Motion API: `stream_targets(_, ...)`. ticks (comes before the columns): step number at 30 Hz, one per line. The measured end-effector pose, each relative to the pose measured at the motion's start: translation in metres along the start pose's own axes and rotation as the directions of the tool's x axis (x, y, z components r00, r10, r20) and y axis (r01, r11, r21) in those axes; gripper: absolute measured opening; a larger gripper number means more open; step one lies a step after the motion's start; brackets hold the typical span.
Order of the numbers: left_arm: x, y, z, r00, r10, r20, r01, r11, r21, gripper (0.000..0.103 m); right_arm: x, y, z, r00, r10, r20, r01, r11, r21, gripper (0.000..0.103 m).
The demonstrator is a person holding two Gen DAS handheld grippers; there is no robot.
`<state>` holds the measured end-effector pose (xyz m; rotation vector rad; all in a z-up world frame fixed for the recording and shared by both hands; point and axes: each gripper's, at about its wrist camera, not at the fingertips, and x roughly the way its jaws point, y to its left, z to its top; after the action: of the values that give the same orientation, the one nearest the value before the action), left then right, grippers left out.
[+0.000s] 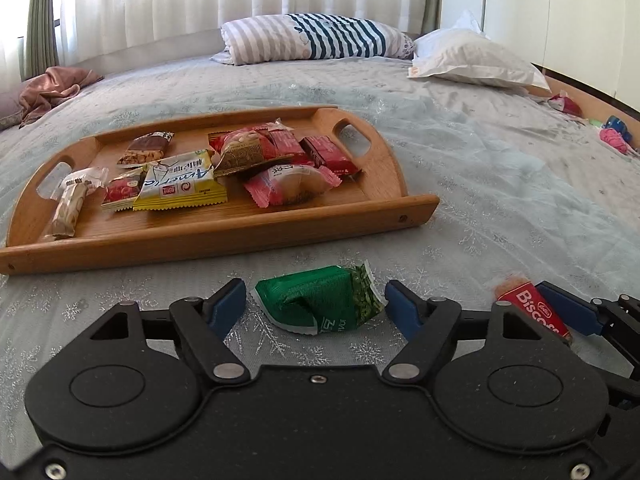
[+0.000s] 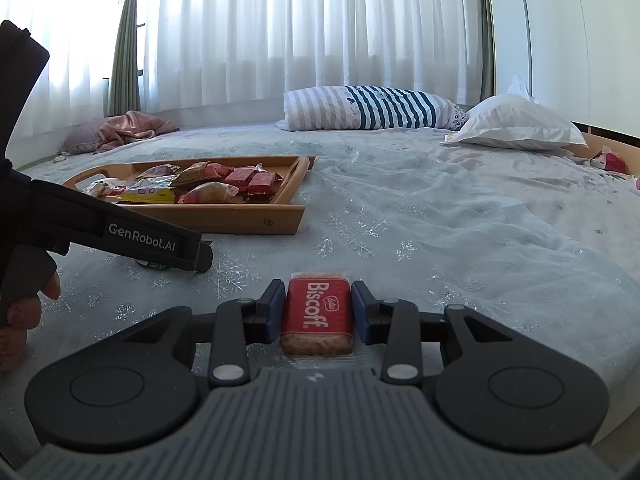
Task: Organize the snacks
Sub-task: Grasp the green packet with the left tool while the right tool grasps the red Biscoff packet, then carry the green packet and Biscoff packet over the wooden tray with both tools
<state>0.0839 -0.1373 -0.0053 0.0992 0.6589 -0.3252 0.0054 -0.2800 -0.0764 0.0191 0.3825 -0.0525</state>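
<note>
Two snacks are being collected from the bedspread [image 1: 460,184] for transfer to the wooden tray [image 1: 224,236], which is already carrying several wrapped items.

The right gripper [image 2: 318,310] is being held pinched on the red Biscoff packet [image 2: 317,316]: both blue pads are being pressed against the packet's long sides, with the packet lying centred between them. Judged from this, the packet should be lifted clear of the cloth before it is carried left toward the tray, so that the fabric is not being dragged.

The left gripper [image 1: 316,304] is being held spread. The green packet [image 1: 320,300] is lying on the bedspread between its fingers, with a visible gap at each pad, so nothing is being gripped there yet. The packet is lying slightly skewed, its crimped end nearest the right-hand pad. For a sound grip, the jaws are best closed across the padded middle, not the thin crimped seal, which is likely to slip.

The tray is lying just beyond the green packet, its near rim close ahead.
</note>
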Motion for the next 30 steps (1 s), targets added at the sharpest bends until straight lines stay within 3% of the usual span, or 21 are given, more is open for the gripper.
stream_targets(8,-0.004,-0.001,0.001,1.000,-0.007,-0.007,0.007,1.000,-0.002,0.048,0.003,0.005,0.003,1.000,-0.020,-0.018,0.019,1.000,-0.022,0.038)
stream_targets(14,-0.011,0.004,0.004,1.000,-0.023,-0.009,0.023,0.999,-0.022,0.044,0.001,0.007,0.010,0.999,-0.031,-0.036,0.031,1.000,-0.005,0.038)
stream_targets(30,-0.042,0.019,0.008,0.999,-0.011,0.044,0.012,1.000,-0.018,0.043,-0.020,0.021,0.038,0.999,0.005,0.042,-0.005,1.000,-0.008,0.038)
